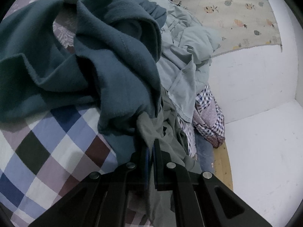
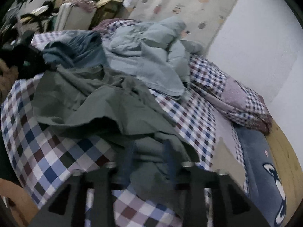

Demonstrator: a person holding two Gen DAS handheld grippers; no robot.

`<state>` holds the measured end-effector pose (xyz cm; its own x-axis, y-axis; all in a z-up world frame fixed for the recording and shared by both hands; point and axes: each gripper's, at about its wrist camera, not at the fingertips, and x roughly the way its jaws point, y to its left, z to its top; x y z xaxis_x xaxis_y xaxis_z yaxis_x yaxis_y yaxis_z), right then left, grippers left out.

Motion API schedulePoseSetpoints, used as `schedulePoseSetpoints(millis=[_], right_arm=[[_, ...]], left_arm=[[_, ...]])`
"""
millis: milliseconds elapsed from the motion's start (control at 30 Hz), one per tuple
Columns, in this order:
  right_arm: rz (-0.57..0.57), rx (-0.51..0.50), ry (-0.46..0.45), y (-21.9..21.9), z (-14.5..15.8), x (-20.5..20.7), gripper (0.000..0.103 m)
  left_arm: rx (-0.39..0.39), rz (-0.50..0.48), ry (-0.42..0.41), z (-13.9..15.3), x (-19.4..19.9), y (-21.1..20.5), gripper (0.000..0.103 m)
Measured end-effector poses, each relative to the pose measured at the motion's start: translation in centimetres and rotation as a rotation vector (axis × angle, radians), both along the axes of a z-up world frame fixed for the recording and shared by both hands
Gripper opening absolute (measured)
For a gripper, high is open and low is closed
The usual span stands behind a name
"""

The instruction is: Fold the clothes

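An olive-grey garment (image 2: 98, 106) lies rumpled on the checked bedspread (image 2: 47, 162). In the left wrist view my left gripper (image 1: 151, 147) is shut on a bunched edge of this olive-grey garment (image 1: 157, 130). A dark teal fleece (image 1: 113, 56) is heaped just behind and left of it. A pale blue-green garment (image 1: 185, 68) lies farther right. In the right wrist view my right gripper (image 2: 149, 151) stands open, its blurred fingers (image 2: 128, 157) astride a fold of the olive-grey cloth. The pale blue-green garment (image 2: 147, 56) and a teal piece (image 2: 75, 47) sit behind.
A white wall (image 1: 255, 94) runs along the bed's right side, with a pineapple-print sheet (image 1: 227, 5) hung on it. A small-check pillow (image 2: 242, 102) and a blue printed blanket (image 2: 265, 166) lie at the bed's right edge. Suitcases and clutter (image 2: 72, 13) stand beyond the bed.
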<state>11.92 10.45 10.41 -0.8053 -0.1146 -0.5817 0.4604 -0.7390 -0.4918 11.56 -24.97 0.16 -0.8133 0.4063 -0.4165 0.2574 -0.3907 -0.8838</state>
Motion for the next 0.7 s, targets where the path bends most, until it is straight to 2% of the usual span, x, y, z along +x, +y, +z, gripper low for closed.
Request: schedulePoseSetpoints(millis=[133, 400, 600, 633, 700], right_arm=[[0.034, -0.049, -0.043, -0.7, -1.4, -1.4, 0.044], [0.082, -0.006, -0.042, -3.2, -3.9, -2.6, 0.045], [0.082, -0.052, -0.05, -3.9, -3.9, -3.8, 0.043], [0.083, -0.06, -0.052, -4.0, -3.9, -3.9, 0.039], [0.071, -0.075, -0.069, -4.1, -3.7, -4.4, 0.015]], left_arm=[[-0.001, 0.0, -0.005, -0.1, -0.2, 0.0, 0.003], [-0.005, -0.006, -0.007, 0.0, -0.7, -0.2, 0.003], [-0.005, -0.009, -0.008, 0.0, -0.4, -0.3, 0.003], [-0.005, -0.01, -0.009, -0.1, -0.4, -0.3, 0.003], [-0.005, -0.011, -0.01, -0.1, -0.3, -0.4, 0.003]])
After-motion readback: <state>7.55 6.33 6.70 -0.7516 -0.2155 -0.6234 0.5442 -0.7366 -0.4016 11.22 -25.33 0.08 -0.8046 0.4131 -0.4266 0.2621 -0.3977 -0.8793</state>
